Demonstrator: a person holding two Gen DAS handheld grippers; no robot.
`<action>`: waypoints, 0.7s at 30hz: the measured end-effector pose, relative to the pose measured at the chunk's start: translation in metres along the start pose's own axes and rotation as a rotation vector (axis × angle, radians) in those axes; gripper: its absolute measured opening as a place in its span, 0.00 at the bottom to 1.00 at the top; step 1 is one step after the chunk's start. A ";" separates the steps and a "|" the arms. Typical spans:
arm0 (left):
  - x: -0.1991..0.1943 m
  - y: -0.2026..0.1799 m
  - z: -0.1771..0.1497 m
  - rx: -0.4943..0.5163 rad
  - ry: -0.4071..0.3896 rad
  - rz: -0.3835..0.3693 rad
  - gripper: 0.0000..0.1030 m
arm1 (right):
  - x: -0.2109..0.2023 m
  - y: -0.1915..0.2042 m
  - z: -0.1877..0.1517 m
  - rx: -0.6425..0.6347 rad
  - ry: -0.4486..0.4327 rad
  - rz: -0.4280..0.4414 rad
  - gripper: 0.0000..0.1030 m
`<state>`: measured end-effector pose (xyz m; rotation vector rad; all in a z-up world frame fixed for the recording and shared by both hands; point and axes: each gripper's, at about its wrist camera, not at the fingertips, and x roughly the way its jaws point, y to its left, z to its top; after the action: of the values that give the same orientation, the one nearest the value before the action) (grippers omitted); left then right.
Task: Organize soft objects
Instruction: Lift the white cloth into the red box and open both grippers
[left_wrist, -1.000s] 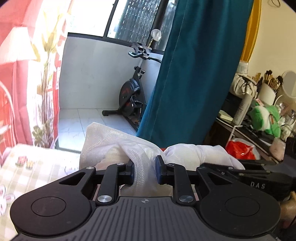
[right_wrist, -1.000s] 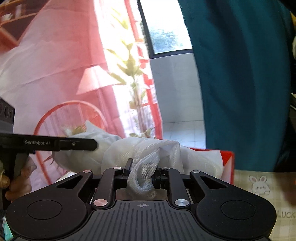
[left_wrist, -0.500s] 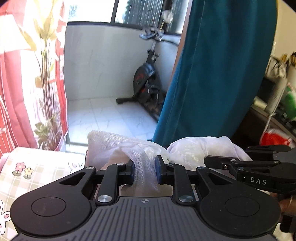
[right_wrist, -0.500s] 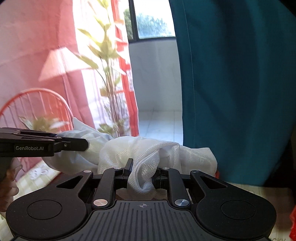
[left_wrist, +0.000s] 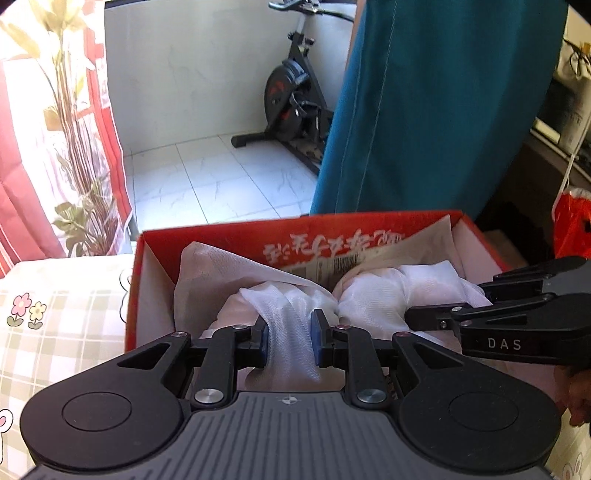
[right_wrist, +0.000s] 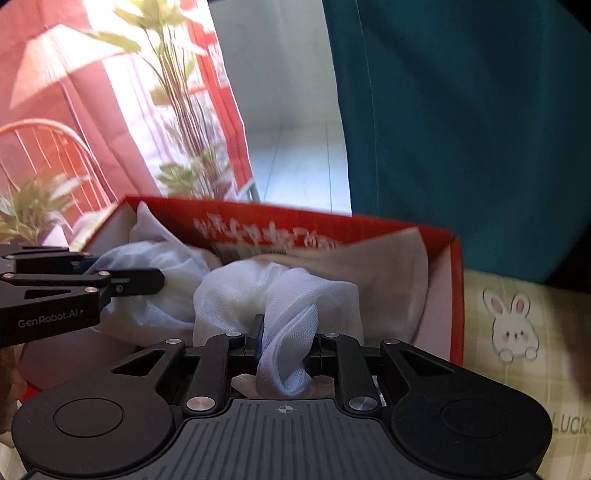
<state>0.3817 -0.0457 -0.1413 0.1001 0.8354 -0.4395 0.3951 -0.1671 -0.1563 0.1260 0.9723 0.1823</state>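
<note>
You have a white mesh cloth (left_wrist: 288, 314) bunched between both grippers, and it now hangs into the red box (left_wrist: 147, 258) on the table (left_wrist: 55, 332). Your left gripper (left_wrist: 287, 339) is pinching a thick fold of it between the blue pads, and your right gripper (right_wrist: 286, 339) is pinching another gathered wad; neither is spread. In the left wrist view the right gripper (left_wrist: 443, 317) comes in from the side, its tips at the far lump of the same cloth.

Expect the cloth to be very light and entirely limp. It will sag, fold over itself and take whatever shape the box gives it. The open weave looks grippy rather than slick, so it could snag on the pads when you let go. It is not fragile, though a sharp tug might pull threads.

Your hold on bunched folds suits it better than a single thin edge would. A beige cloth (right_wrist: 388, 266) already lies against the far wall of the box, so there is room near the front.
</note>
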 end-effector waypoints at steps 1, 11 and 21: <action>0.001 0.000 -0.001 0.005 0.008 -0.001 0.23 | 0.002 0.000 0.001 0.003 0.015 0.001 0.16; 0.001 -0.001 -0.005 0.032 0.067 -0.024 0.32 | 0.018 0.001 -0.006 0.018 0.147 -0.006 0.20; -0.037 -0.003 -0.008 0.041 -0.015 -0.062 0.59 | -0.020 0.018 -0.011 -0.084 0.053 -0.055 0.46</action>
<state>0.3530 -0.0343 -0.1190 0.1091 0.8167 -0.5156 0.3735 -0.1539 -0.1433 0.0178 1.0181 0.1760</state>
